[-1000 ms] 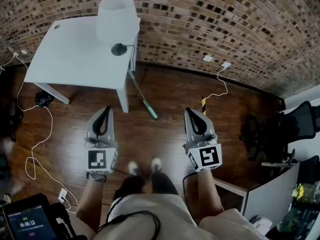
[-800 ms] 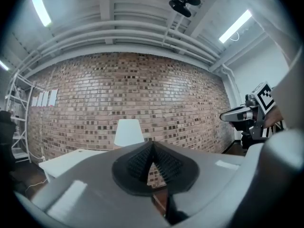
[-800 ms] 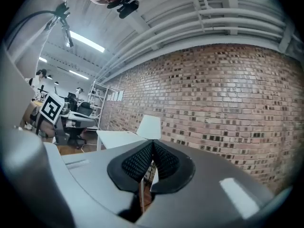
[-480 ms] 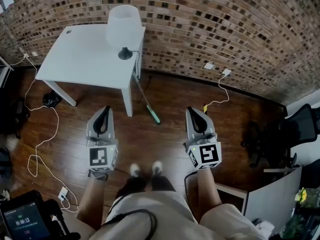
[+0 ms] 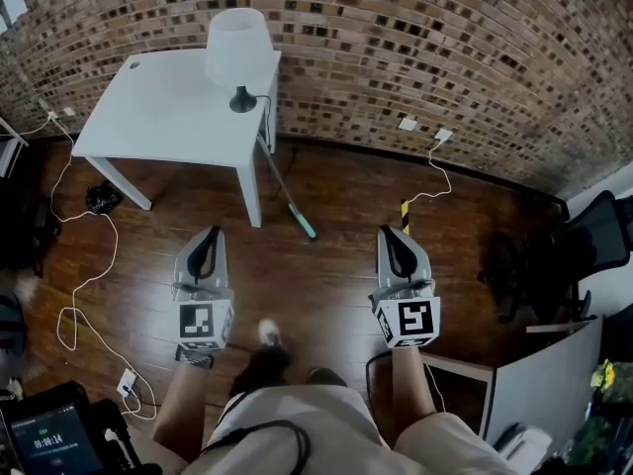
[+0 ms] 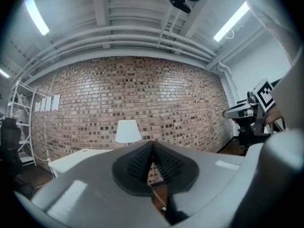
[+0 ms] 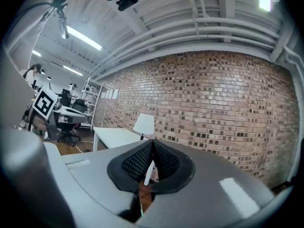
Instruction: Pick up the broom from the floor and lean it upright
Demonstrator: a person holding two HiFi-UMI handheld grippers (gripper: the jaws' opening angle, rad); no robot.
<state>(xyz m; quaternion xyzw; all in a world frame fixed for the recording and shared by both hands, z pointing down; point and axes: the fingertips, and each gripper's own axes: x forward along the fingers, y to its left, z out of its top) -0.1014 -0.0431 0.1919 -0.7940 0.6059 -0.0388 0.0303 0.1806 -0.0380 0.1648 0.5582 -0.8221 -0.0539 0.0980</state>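
Observation:
The broom (image 5: 283,188) leans with its thin handle against the corner of the white table (image 5: 158,117); its green head rests on the wooden floor. Both grippers are held out level over the floor, well short of it. My left gripper (image 5: 205,238) is shut and empty, as is my right gripper (image 5: 394,237). In the left gripper view the jaws (image 6: 152,148) meet, and a sliver of broom handle (image 6: 158,197) shows below them. In the right gripper view the shut gripper (image 7: 152,146) points toward the table (image 7: 116,136), with the broom's handle (image 7: 139,204) below it.
A white lamp (image 5: 238,47) stands on the table by the brick wall. White cables (image 5: 74,285) trail over the floor at left. An office chair (image 5: 569,255) and a desk corner (image 5: 534,384) are at right. A screen device (image 5: 49,443) sits bottom left.
Both grippers have drawn back from the table and broom, still shut. The person has stepped one foot backward; the broom has not moved.

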